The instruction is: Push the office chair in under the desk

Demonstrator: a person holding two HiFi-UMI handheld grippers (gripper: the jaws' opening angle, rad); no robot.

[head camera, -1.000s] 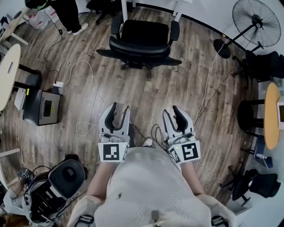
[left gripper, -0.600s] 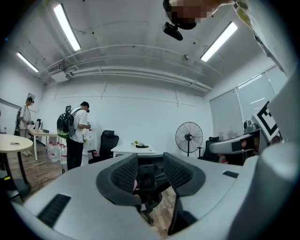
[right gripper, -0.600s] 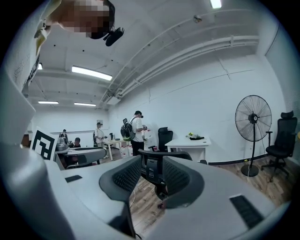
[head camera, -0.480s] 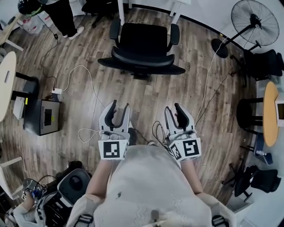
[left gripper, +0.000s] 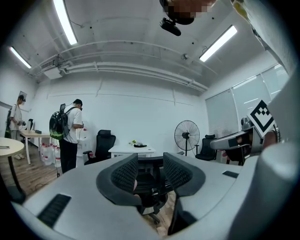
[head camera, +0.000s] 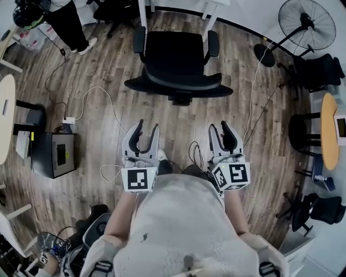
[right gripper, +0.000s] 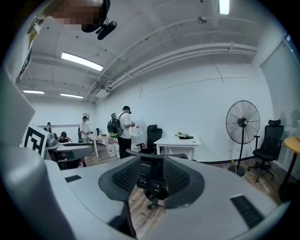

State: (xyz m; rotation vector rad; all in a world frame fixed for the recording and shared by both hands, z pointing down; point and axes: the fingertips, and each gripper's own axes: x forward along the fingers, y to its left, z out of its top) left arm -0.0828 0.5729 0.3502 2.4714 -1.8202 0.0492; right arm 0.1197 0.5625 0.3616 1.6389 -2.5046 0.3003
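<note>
The black office chair (head camera: 175, 57) stands on the wood floor with its backrest (head camera: 178, 86) turned toward me. Its seat faces the white desk (head camera: 143, 8), of which only the legs show at the top edge. My left gripper (head camera: 147, 130) and right gripper (head camera: 220, 130) are side by side, well short of the backrest and touching nothing. Both are open and hold nothing. In the left gripper view the chair (left gripper: 151, 180) shows between the jaws of the left gripper (left gripper: 149, 165), with the desk (left gripper: 131, 151) behind. In the right gripper view the chair (right gripper: 151, 183) lies beyond the right gripper (right gripper: 151, 172).
A standing fan (head camera: 305, 21) and black chairs (head camera: 319, 70) are at the right, beside a round wooden table (head camera: 331, 135). White cables (head camera: 102, 94) trail over the floor at the left near a black box (head camera: 54, 154). A person (head camera: 67, 24) stands at the upper left.
Both grippers and I have moved forward toward the chair, which now sits nearer and more centred in the head view. The grippers stay open and level.
</note>
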